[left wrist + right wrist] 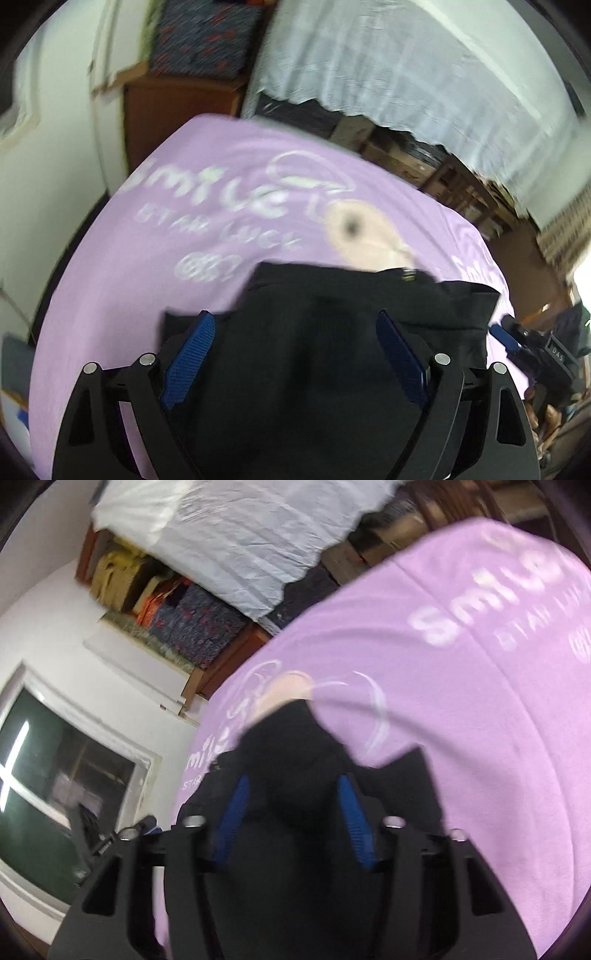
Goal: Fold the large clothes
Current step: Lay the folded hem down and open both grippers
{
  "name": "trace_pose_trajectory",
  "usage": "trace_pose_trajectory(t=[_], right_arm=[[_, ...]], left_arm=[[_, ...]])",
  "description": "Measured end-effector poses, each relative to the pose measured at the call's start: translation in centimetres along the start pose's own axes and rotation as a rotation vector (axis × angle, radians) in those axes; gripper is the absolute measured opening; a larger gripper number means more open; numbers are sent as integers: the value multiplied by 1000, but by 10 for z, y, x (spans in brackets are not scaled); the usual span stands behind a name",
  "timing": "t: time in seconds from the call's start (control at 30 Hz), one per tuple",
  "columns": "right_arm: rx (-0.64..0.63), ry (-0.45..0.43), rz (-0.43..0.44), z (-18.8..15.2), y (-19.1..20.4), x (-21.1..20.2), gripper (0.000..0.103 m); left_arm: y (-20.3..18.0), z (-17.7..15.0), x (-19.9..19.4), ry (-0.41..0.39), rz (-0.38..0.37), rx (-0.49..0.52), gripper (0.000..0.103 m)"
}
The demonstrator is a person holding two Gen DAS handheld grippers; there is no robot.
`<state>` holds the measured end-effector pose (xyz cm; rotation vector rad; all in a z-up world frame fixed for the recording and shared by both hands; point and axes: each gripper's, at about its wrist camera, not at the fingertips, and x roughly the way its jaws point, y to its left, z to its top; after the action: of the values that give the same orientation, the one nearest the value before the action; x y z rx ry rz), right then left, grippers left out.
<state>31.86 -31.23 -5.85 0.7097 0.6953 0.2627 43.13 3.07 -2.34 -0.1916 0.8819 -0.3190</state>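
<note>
A lilac printed sheet [147, 258] carries the black garment [314, 332]; both the left hand-held gripper [295, 354] and the right hand-held gripper [295, 819] have jaws spread wide around its cloth.

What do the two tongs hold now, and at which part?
Both sets of tongs are open and grip nothing. The black garment lies between the fingers of the left tongs and the right tongs.

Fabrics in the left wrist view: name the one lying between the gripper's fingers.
The black garment, dark and plain, lies between the left gripper fingers; the lilac printed sheet lies under it, and the white cloth hangs behind.
</note>
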Motion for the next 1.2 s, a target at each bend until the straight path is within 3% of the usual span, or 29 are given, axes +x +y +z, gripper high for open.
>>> trace_pose_trajectory(t=[0.1,0.2,0.23,0.27,0.33,0.43,0.53,0.63,0.73,0.8,0.87,0.9,0.97,1.0,1.07,1.13,1.2], right_arm=[[-149,27,-5,-4,42,19,30],[-151,75,-73,-7,45,48,27],[-129,90,-115,-8,35,60,26],[-85,101,-149,-12,17,71,24],[-66,81,-130,-15,4,74,5],[-51,90,-141,-13,0,68,3],[-85,67,-149,-15,17,52,12],[-161,49,-104,-15,49,34,15],[-211,40,-60,-28,73,16,24],[-215,54,-59,-47,73,12,35],[-191,104,-106,-68,56,23,37],[-167,135,-121,-78,44,32,37],[-196,97,-119,-85,39,28,32],[-203,103,-133,-85,42,26,32],[-163,86,-135,-87,43,11,34],[-161,58,-120,-96,43,-8,45],[-164,25,-118,-107,40,-31,49]], left_arm=[[-34,2,15,-11,44,73,90],[-39,-6,57,50,183,110,90],[-33,-12,73,81,230,103,97],[-20,-18,85,89,205,66,100],[-7,-22,83,67,138,12,100],[-11,-23,78,69,167,20,100],[-25,-26,48,42,129,49,96],[-50,-34,8,-31,76,106,96],[-70,-53,-5,-36,83,157,97],[-74,-72,7,17,103,174,97],[-72,-88,32,90,153,172,100],[-71,-94,41,79,178,187,100],[-77,-95,41,47,211,226,100],[-73,-93,38,60,197,185,100],[-71,-93,24,59,192,137,93],[-72,-98,5,25,179,123,92],[-73,-106,-16,-15,141,113,92]])
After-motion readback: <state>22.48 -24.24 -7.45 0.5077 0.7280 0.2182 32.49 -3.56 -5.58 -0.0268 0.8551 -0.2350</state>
